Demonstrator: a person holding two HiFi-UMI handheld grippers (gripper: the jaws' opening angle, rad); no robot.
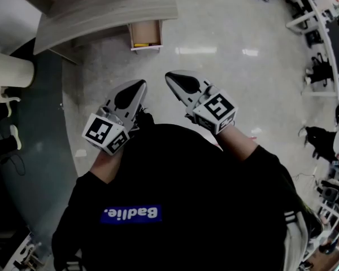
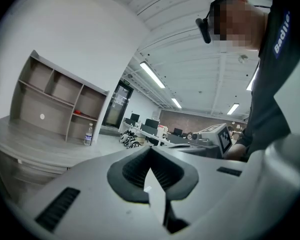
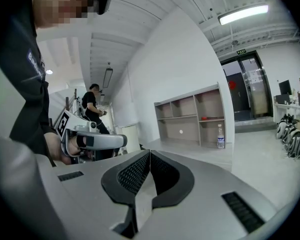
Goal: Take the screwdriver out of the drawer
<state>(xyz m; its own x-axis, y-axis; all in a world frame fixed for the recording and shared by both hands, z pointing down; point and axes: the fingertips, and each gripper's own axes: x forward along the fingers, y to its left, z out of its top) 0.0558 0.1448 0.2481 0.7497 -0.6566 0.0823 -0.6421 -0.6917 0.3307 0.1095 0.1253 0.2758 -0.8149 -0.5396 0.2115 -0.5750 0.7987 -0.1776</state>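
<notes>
An open drawer (image 1: 145, 35) juts from under a grey wooden desk (image 1: 101, 10) at the top of the head view. A yellow thing (image 1: 140, 44) lies at the drawer's near end, too small to identify. My left gripper (image 1: 141, 83) and right gripper (image 1: 169, 75) are held side by side in front of my chest, pointing toward the drawer and well short of it. In the left gripper view the left gripper (image 2: 150, 151) has its jaws together with nothing between them. The right gripper (image 3: 150, 153) is likewise shut and holds nothing.
A wooden shelf unit (image 3: 195, 114) stands on the desk against the wall with a water bottle (image 3: 220, 136) beside it. A dark floor strip (image 1: 39, 123) runs along the left. Desks and chairs (image 1: 322, 38) line the right. Another person (image 3: 92, 109) stands behind.
</notes>
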